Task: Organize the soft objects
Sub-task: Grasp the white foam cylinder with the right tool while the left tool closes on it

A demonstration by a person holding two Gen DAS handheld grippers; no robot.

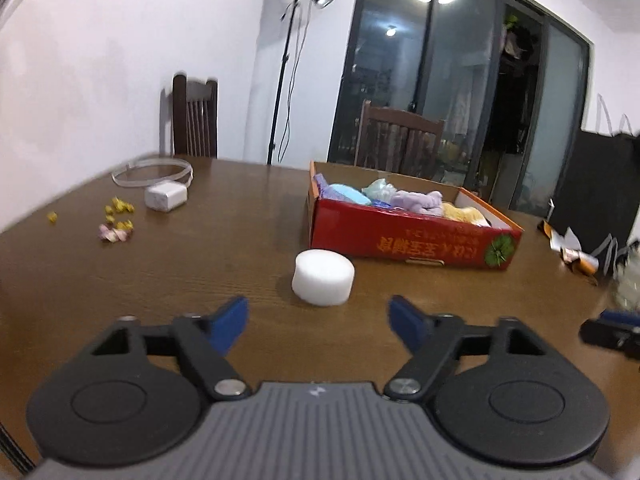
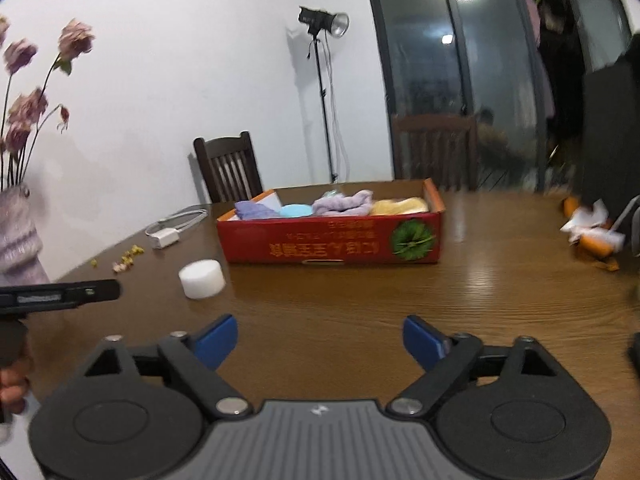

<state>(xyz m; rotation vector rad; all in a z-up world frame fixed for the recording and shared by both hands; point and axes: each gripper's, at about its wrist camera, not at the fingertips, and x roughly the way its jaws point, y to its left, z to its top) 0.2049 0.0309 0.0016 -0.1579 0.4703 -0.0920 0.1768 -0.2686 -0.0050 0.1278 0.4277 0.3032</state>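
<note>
Right now the only soft item left outside the red box (image 1: 404, 240) is the white foam puck (image 1: 323, 277), standing flat on the counter (image 1: 200, 264) just in front of the box's near-left corner. Your left gripper (image 1: 318, 318) has it almost dead ahead: the puck sits just beyond the blue pads (image 1: 230, 322), centred in the gap, not touching either. Jaws apart, nothing between them. Your right gripper (image 2: 320, 340) is also apart and empty, and from its view the puck (image 2: 202, 279) lies well off to the left and further ahead, with the left tool's black finger (image 2: 60, 294) poking in beside it. So left hand is nearer and better lined up; I'd judge that's the one to take it. The puck is a short round cylinder with no long axis, so any approach angle across its sides works. The box already holds towels and sponges (image 2: 340, 204); free space looks likeliest at its left end, though that's hard to tell.
</note>
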